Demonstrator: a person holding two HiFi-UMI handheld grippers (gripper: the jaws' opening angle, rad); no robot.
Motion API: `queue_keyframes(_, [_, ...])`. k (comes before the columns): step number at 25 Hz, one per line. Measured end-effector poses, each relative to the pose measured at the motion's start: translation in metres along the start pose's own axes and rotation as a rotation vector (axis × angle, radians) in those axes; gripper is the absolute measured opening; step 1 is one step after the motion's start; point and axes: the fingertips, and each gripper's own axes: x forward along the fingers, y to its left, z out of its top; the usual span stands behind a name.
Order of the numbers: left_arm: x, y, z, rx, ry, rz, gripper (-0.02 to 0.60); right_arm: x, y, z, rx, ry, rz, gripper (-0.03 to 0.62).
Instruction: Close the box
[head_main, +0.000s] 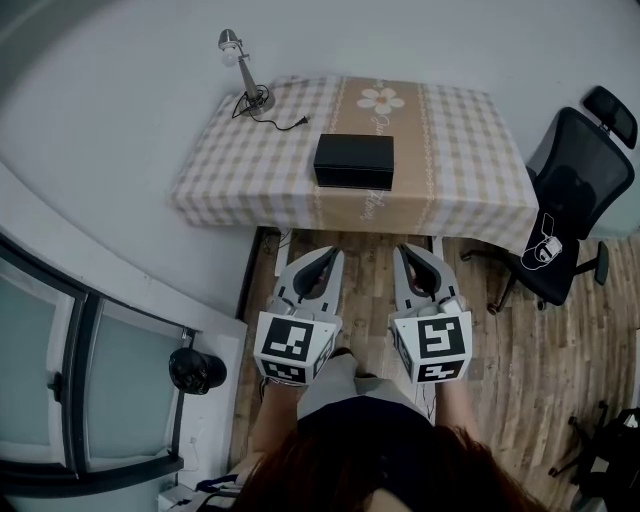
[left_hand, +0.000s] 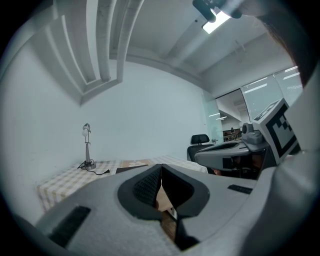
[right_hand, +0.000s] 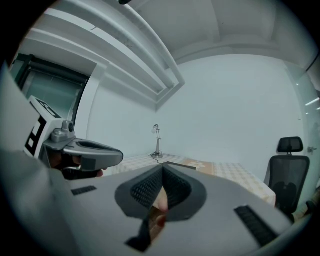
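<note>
The black rectangular box (head_main: 354, 160) stands in the upper middle of the head view, on the table with the beige checked cloth (head_main: 460, 150). It sits near the front edge of the table, about halfway along it. Its long side runs parallel to that edge. From above, its top looks flat and dark, and I cannot tell if the lid is fully down. Bare cloth lies on both sides of the box and behind it. The thin metal desk lamp (head_main: 243, 72) stands in the far left corner of the table, well apart from the box. Its black cable (head_main: 280, 122) ends between the lamp and the box, not touching the box. The black office chair (head_main: 575, 180) stands at the right end of the table, close to its corner.

The left gripper (head_main: 325, 262) and the right gripper (head_main: 408, 258) are in the lower middle of the frame, side by side over the wooden floor (head_main: 540, 350). Both point to the table but stay short of its front edge. In each gripper view the two ribbed jaws meet at their tips and nothing is between them, so both grippers are clenched and empty.
</note>
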Motion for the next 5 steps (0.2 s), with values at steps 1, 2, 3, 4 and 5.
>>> queue_keyframes(1, [0.0000,-0.0002,-0.0013,0.001,0.001,0.001,0.028,0.0008,0.0002,-0.0018,0.002,0.004,0.002,0.017])
queue_keyframes(2, [0.0003,0.0000,-0.0026,0.002,0.003,0.001,0.028,0.0020,0.0002,-0.0035,0.004,0.009,0.003,0.017])
queue_keyframes(3, [0.0007,0.0006,-0.0039,0.003,0.005,0.002,0.028,0.0033,0.0001,-0.0050,0.006,0.013,0.004,0.017])
queue_keyframes(4, [0.0014,0.0014,-0.0052,0.005,0.007,0.003,0.028,0.0048,0.0000,-0.0063,0.007,0.016,0.005,0.017])
queue_keyframes(5, [0.0020,0.0024,-0.0065,0.007,0.010,0.004,0.028,0.0063,-0.0001,-0.0075,0.009,0.020,0.005,0.017])
